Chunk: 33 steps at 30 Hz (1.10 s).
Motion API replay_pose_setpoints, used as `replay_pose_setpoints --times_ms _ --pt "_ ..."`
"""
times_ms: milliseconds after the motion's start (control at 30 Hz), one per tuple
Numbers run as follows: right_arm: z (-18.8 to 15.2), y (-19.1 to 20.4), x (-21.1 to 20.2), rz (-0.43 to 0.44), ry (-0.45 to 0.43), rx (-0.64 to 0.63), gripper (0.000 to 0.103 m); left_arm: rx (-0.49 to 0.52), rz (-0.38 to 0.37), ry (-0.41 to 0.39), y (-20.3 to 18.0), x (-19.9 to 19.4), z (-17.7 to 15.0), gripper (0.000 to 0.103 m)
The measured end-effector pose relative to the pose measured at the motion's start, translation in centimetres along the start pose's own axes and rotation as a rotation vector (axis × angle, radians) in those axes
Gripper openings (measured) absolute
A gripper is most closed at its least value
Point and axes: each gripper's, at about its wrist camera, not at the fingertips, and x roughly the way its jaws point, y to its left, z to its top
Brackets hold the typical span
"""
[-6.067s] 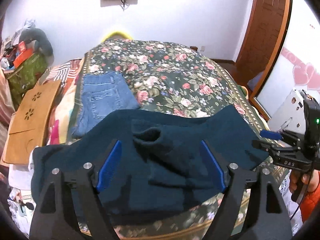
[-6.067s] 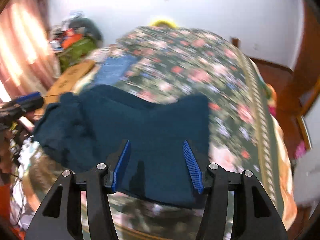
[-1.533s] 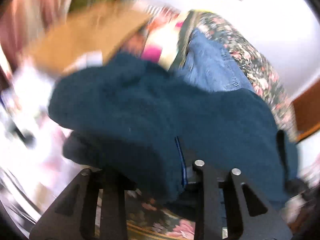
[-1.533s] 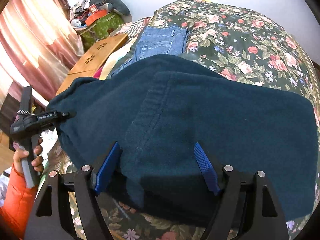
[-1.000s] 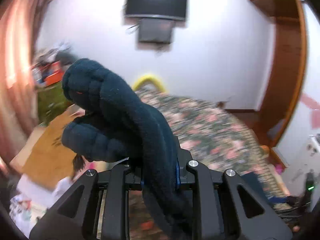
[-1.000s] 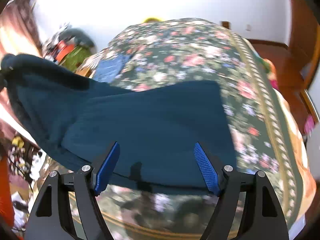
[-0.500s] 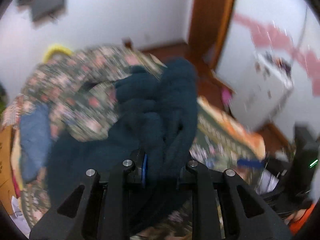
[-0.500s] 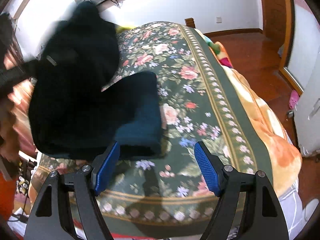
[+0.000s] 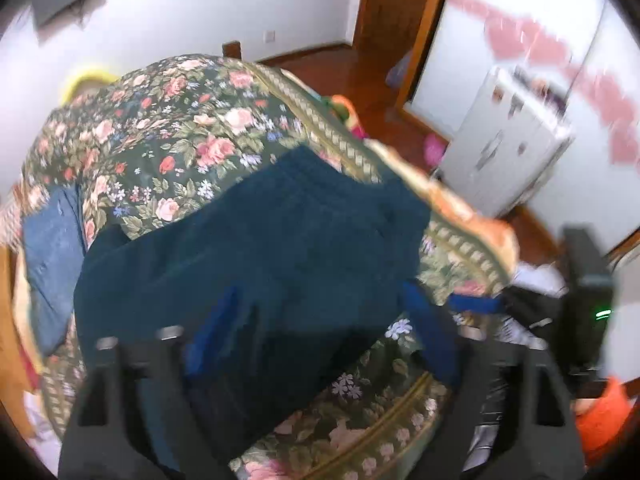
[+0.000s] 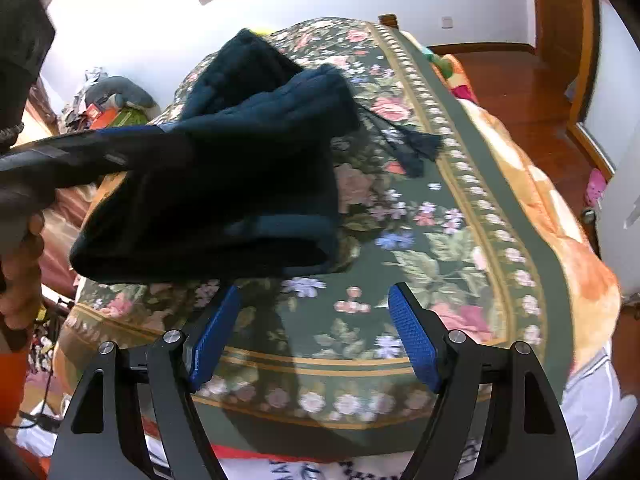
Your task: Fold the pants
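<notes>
Dark teal fleece pants (image 9: 260, 248) lie folded over on the floral bedspread (image 9: 172, 128), near the bed's front edge. My left gripper (image 9: 320, 332) is open just above the pants' near edge, its blue pads (image 9: 208, 328) spread wide and blurred. In the right wrist view the pants (image 10: 224, 184) show doubled over, with the upper layer looking lifted near the left gripper's arm (image 10: 60, 156). My right gripper (image 10: 312, 340) is open and empty over bare bedspread (image 10: 440, 240), right of the pants.
Folded blue jeans (image 9: 52, 248) lie at the bed's left side. A white cabinet (image 9: 508, 152) and a wooden door (image 9: 392, 12) stand to the right. Clutter (image 10: 108, 108) sits beyond the bed on the left. The right gripper's body (image 9: 588, 292) shows at the left wrist view's right.
My left gripper carried the pant leg ends up and over to the right across the pants, then opened and let go. My right gripper stayed open and drew back to the right.
</notes>
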Motion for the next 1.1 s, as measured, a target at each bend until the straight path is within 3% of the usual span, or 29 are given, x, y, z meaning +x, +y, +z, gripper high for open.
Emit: replay_pose_setpoints --times_ms 200,333,533,667,833,1000,1100 --pt "0.3 2.4 1.9 0.038 0.044 -0.047 0.074 -0.148 0.215 -0.074 9.7 -1.6 1.3 0.098" --pt "0.6 3.6 3.8 0.049 0.082 -0.078 0.074 -0.199 0.351 -0.047 16.2 0.5 2.4 0.098" --pt "2.8 5.3 5.9 0.026 0.1 -0.133 0.077 -0.263 0.309 0.108 23.5 7.1 3.2 0.098" --pt "4.5 4.8 7.0 0.017 0.107 -0.148 0.077 -0.2 0.397 0.177 25.7 10.7 2.3 0.101" --pt "7.6 3.9 8.7 0.012 0.095 -0.165 0.076 -0.236 0.357 0.089 28.0 8.5 -0.6 0.101" --pt "10.2 2.8 8.2 -0.107 -0.036 -0.126 0.076 -0.242 0.407 0.061 28.2 5.2 -5.4 0.101" --pt "10.9 2.0 6.9 -0.147 -0.065 -0.091 0.076 -0.284 0.4 0.068 27.8 3.6 -7.8 0.102"
